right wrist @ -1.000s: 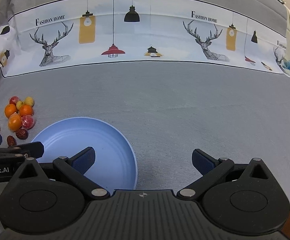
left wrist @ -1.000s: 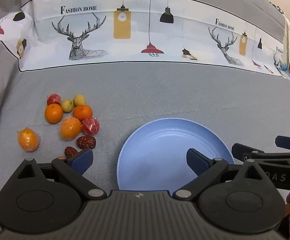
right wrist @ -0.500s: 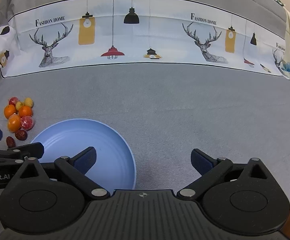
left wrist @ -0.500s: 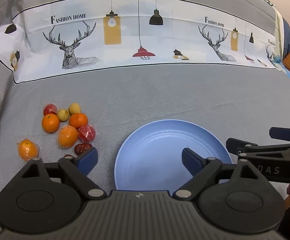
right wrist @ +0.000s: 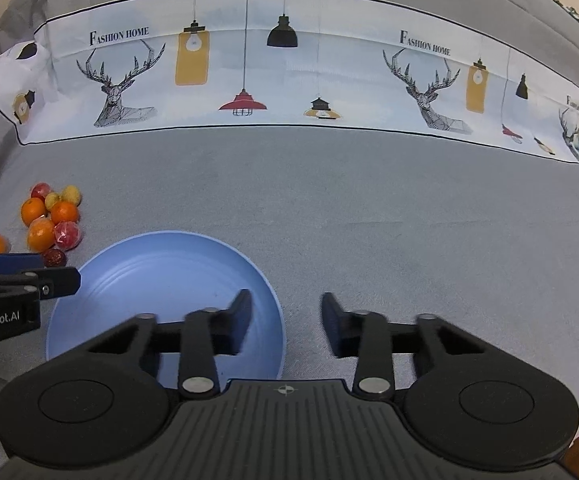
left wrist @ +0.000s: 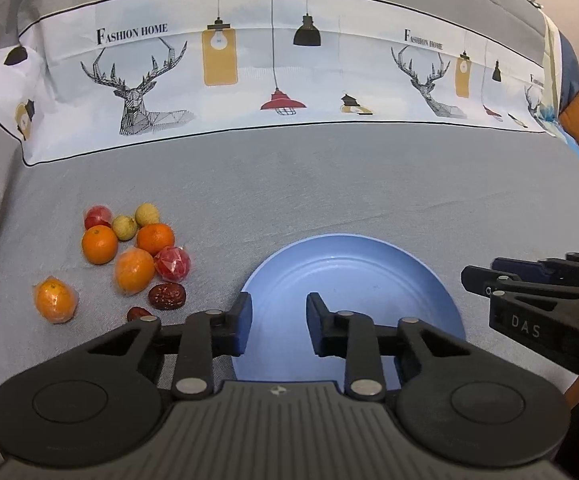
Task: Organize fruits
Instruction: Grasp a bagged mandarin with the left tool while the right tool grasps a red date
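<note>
Beside the blue plate (left wrist: pixel 441 300), only the left view shows both dates (left wrist: pixel 166 296); left gripper (left wrist: pixel 277 322) and right gripper (right wrist: pixel 285 322) fingers stand narrowly apart, holding nothing.

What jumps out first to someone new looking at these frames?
Probably the empty blue plate on the grey cloth, right in front of both grippers. Next, the bright fruit cluster to its left: oranges, red and yellow fruits, two dark dates, none on the plate yet. The left gripper and right gripper both hold nothing, jaws part open.
</note>
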Tool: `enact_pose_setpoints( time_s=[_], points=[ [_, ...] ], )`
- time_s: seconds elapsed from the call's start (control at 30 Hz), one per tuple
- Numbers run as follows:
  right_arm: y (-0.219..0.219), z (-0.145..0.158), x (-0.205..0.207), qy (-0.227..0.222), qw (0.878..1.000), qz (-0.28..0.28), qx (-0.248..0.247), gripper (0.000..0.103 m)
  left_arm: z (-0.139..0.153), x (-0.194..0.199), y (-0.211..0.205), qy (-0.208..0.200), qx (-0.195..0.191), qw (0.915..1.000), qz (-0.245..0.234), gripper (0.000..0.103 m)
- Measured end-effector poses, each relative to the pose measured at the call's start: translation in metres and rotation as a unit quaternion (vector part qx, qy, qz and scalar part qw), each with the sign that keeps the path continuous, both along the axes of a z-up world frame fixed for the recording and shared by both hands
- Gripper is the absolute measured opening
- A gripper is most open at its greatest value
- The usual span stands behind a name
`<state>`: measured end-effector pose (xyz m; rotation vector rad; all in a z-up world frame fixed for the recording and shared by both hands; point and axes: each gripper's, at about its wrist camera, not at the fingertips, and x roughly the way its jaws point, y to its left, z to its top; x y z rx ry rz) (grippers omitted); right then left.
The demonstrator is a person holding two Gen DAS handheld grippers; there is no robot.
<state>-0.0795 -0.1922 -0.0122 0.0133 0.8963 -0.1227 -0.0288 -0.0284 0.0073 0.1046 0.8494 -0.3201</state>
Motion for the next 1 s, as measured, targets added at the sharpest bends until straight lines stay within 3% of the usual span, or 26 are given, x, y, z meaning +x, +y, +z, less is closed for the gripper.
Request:
enact_pose_setpoints(
  time_s=[0.37,0.43,0.5,0.8,1.0],
  points=[
    [0.002,0.002,-0.001,-0.014,1.000,0.007,-0.001,0.025,0.001,0.004,0.004,0.005,-0.001,1.0000,0.006,0.030],
    [0.002,0.002,-0.002,-0.017,1.000,0.009,0.003,0.025,0.002,0.004,0.007,0.000,0.001,1.0000,0.008,0.030],
    [0.004,0.002,-0.001,-0.018,1.000,0.010,0.000,0.018,0.004,0.004,0.009,-0.005,0.004,0.9999,0.011,0.030],
    [0.018,0.022,0.004,-0.063,0.998,0.014,0.021,0.018,0.019,-0.006,0.027,-0.038,0.032,0.9984,0.026,0.030],
    [0.040,0.033,0.005,-0.081,0.995,0.032,0.038,0.018,0.025,-0.016,0.052,-0.052,0.030,0.9970,0.048,0.030]
  ],
)
